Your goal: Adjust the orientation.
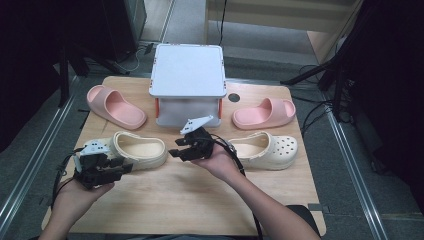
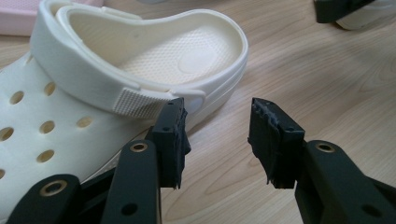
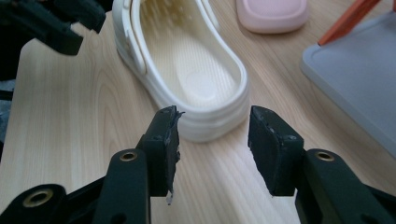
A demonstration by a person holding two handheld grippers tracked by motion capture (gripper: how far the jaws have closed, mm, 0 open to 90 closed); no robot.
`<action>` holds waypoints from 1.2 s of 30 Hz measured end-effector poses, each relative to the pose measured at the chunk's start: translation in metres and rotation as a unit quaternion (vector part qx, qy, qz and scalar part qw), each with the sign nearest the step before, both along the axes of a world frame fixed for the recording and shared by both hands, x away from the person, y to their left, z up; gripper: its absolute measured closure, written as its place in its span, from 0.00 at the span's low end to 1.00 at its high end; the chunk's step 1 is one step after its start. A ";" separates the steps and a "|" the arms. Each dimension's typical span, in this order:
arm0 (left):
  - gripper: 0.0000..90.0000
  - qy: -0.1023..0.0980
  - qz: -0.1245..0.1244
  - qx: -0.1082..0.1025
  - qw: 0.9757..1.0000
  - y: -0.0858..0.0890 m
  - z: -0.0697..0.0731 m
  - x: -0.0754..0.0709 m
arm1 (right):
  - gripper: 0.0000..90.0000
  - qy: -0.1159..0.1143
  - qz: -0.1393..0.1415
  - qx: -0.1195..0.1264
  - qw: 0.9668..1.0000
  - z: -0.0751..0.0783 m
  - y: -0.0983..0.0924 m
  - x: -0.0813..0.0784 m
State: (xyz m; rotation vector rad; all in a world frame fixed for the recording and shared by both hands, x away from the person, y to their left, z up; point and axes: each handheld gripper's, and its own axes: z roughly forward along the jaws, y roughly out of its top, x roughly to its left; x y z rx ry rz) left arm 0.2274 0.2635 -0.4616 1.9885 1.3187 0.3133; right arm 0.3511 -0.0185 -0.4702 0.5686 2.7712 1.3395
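The cream clog point(image 1: 139, 149) is lying on its sole near the left edge of the wooden table point(image 1: 200, 200), toward the front. Its open heel end is pointing at the middle of the table. It looks light and a bit squishy, like foam. The smooth sides may be a little slippery, so the best place to take hold is likely the thick heel rim or the strap point(image 2: 93, 84) across the back. It is not going to break easily.

The left gripper point(image 1: 107, 167) is sitting just beside the clog's front side. Its jaws are spread apart with nothing between them, and one pad point(image 2: 170, 140) is right by the strap end. The left hand point(image 1: 82, 192) is holding it low, pointing across the table.

The right gripper point(image 1: 187, 147) is pointing at the clog's heel from the middle of the table. Its jaws are spread too, holding nothing. The right hand point(image 1: 220, 162) is reaching in from the front edge.

A second cream clog point(image 1: 265, 149) is lying at the right. Two pink slides point(image 1: 116, 106) and a white rack point(image 1: 188, 82) are sitting at the back.
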 end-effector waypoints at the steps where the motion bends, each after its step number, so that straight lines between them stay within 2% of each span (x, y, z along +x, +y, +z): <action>1: 0.62 0.000 0.001 -0.001 1.000 0.001 0.000 0.000 | 0.60 0.001 0.002 -0.002 1.000 -0.001 0.004 0.002; 11: 0.61 0.001 0.004 0.001 1.000 0.003 -0.001 -0.002 | 0.60 -0.001 0.026 -0.005 1.000 -0.005 0.052 0.024; 25: 0.62 0.001 -0.003 0.000 1.000 0.007 -0.002 -0.002 | 0.60 -0.007 0.052 -0.030 0.998 -0.016 0.116 0.043; 31: 0.61 0.005 -0.007 0.002 1.000 0.007 -0.003 -0.002 | 0.60 -0.007 0.055 -0.039 0.998 -0.024 0.136 0.050; 33: 0.61 0.004 -0.007 0.000 1.000 0.007 -0.003 -0.002 | 0.62 -0.003 0.058 -0.043 0.997 -0.027 0.141 0.052; 36: 0.61 0.003 -0.005 -0.001 1.000 0.008 -0.003 -0.002 | 0.66 -0.010 0.065 -0.054 0.996 -0.031 0.148 0.051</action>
